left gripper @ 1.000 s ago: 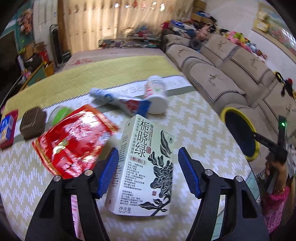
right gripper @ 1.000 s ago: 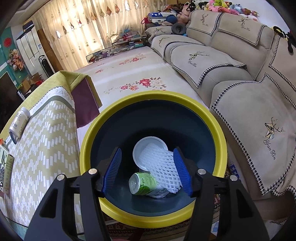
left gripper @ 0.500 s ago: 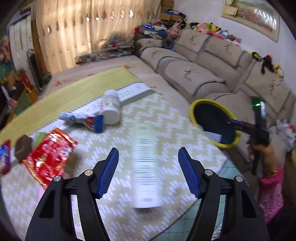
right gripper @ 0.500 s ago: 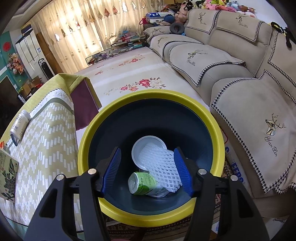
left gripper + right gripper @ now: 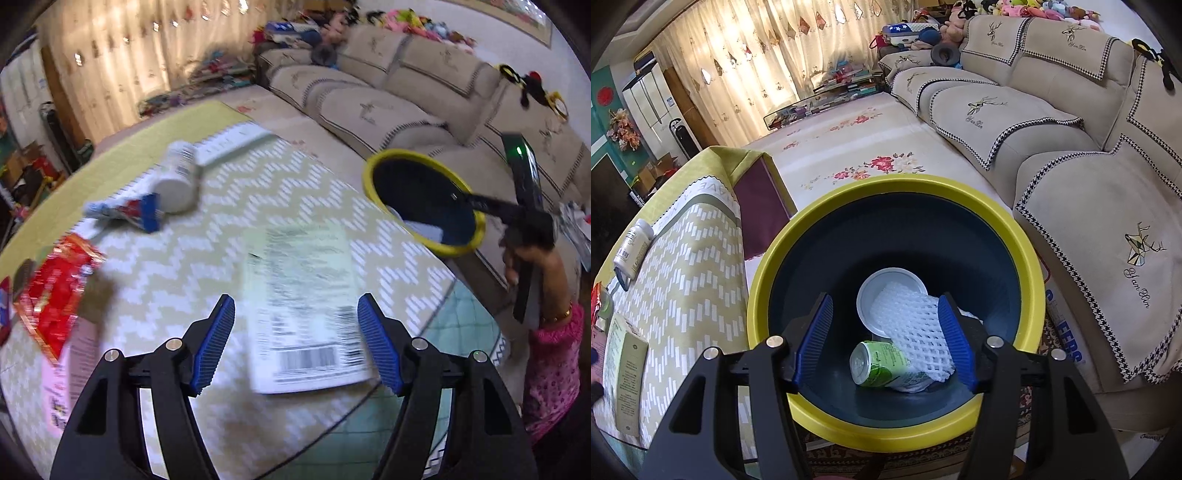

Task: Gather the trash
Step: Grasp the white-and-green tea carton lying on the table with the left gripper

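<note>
A pale green carton, barcode face up, lies blurred on the zigzag tablecloth near the table's front right edge. My left gripper straddles it with its jaws open, and a gap shows beside the left pad. The same carton appears at the far left of the right wrist view. My right gripper is open with nothing between its pads and hangs over the yellow-rimmed dark bin. In the bin lie a green can, a white foam net and a white lid.
On the table lie a red packet, a white bottle, a crumpled tube and a pink leaflet. The bin stands off the table's right corner, before a beige sofa. A hand holds the right gripper there.
The carton has turned from its flower face to its barcode face and moved toward the table edge by the bin. The left gripper followed it to the right. The right gripper stayed over the bin.
</note>
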The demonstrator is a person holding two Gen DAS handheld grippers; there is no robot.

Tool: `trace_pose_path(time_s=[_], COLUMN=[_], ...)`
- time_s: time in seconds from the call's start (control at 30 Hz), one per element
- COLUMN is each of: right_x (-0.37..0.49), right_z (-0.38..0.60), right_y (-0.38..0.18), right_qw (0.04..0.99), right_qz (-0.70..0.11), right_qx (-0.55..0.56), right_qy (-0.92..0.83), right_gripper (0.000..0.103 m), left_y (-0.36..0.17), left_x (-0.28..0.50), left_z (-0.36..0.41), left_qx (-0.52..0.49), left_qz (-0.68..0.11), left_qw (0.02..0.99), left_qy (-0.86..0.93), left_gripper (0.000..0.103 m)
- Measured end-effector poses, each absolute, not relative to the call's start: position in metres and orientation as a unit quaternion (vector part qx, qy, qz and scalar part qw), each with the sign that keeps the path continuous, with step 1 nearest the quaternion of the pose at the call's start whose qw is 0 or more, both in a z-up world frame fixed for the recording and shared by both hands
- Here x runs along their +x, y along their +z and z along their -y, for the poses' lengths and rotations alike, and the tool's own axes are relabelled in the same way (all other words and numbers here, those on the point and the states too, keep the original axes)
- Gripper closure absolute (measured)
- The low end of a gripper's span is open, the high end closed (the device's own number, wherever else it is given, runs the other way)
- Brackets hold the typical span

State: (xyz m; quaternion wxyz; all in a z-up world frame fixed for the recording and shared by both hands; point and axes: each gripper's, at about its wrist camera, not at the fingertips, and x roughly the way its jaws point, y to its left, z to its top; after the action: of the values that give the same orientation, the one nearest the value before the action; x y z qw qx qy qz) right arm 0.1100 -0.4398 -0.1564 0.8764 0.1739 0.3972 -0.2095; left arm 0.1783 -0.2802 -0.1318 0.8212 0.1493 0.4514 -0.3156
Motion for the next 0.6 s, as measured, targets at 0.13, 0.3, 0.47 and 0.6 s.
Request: trace_pose_path(time_s=[0.13,0.3,0.47,0.6], right_x=[0.109,0.108,0.105,0.103], right_z=[0.440,0.443,0.444,0.448], right_y=[-0.157,-0.162,-0.165,-0.167], right_qw=[0.876,0.874,0.874,0.873], right_qz=[-0.397,-0.400,-0.399,-0.397], right_qx=[0.175,0.183,0.188,0.194], right_qy=[-0.209,-0.208,-0.204,-0.206], right_gripper=[0.046,0.046,0.045,0.045], left_y=[-0.137,-0.144,-0.148,-0.146], left_x=[0.184,0.188,0.187,0.182], left_z=[0.287,0.295,0.304,0.309], left_qx=[0.146,0.150,0.157,0.178], left_qz=[-0.470,-0.483,-0.489,-0.474], left_qw=[0.820,0.816,0.814,0.825], left_qy=[-0.291,-0.280,-0.271,-0.253], left_gripper=[0.025,0.014,0.010,0.008])
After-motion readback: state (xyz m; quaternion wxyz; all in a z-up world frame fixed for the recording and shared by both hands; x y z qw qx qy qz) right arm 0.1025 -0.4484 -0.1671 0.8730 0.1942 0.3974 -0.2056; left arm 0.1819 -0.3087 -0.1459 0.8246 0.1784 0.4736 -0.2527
